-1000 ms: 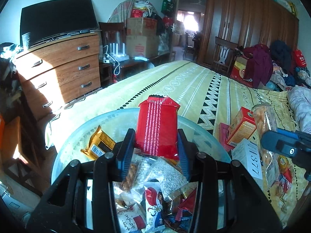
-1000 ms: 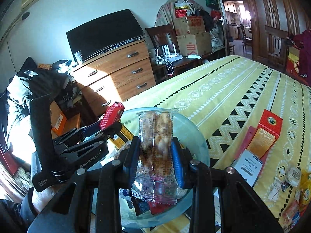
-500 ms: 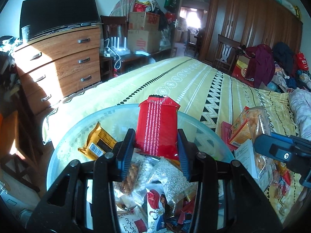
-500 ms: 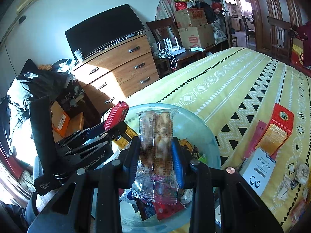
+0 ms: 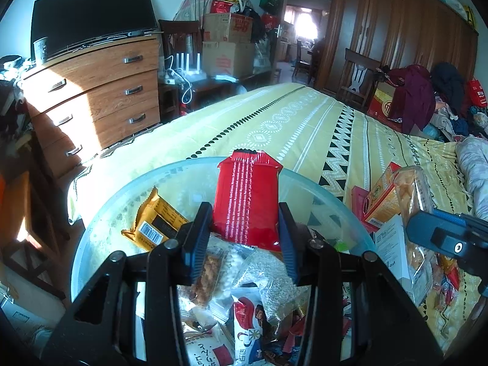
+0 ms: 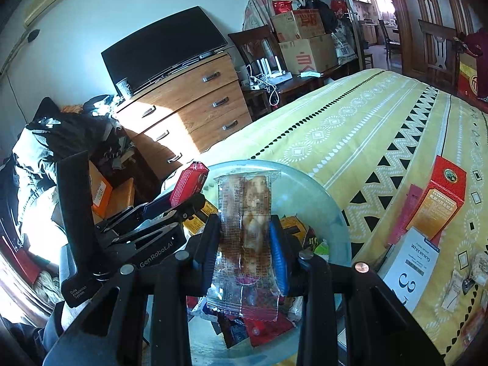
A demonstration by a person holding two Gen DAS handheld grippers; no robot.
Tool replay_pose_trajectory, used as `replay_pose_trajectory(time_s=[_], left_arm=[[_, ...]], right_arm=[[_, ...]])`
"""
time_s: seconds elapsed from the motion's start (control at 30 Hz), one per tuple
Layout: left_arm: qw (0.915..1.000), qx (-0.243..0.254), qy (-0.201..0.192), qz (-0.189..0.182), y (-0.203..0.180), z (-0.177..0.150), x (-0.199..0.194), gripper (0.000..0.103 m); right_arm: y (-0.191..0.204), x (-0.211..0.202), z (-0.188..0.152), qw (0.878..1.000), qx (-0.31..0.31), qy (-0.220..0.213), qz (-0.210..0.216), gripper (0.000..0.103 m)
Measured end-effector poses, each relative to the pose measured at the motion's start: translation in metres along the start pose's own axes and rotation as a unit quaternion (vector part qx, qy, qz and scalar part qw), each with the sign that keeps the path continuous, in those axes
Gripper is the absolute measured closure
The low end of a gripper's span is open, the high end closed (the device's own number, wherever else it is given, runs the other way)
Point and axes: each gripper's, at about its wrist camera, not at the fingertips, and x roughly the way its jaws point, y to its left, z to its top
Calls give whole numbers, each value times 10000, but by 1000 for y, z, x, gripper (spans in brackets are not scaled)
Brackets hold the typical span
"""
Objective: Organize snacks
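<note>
Left wrist view: the left gripper (image 5: 245, 228) is clamped on a red snack packet (image 5: 247, 201), held upright over a clear round bowl (image 5: 100, 222) that sits at the near corner of a bed (image 5: 305, 128) with a yellow patterned cover. The bowl is crowded with wrapped snacks, an orange packet (image 5: 152, 222) leaning against its left wall, and only the far inner wall is bare. Right wrist view: the right gripper (image 6: 245, 238) pinches a clear wrapped pastry (image 6: 247, 213) upright above the same bowl, just right of the left gripper. To the bowl's right, a red and orange box (image 6: 439, 204) and a white box (image 6: 414, 262) crowd its rim. Beyond the bowl the bed lies open up to its far edge; a wooden dresser (image 6: 189, 113) stands past the bed's left edge.
</note>
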Motion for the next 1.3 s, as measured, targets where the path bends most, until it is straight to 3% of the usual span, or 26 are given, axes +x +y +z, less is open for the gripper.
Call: replay_pose_trajectory(time_s=[1.3], left_arm=[[9999,52,32,111,5,-2,-4,60]], right_arm=[[7,7,-8,9999,45,88,75,67]])
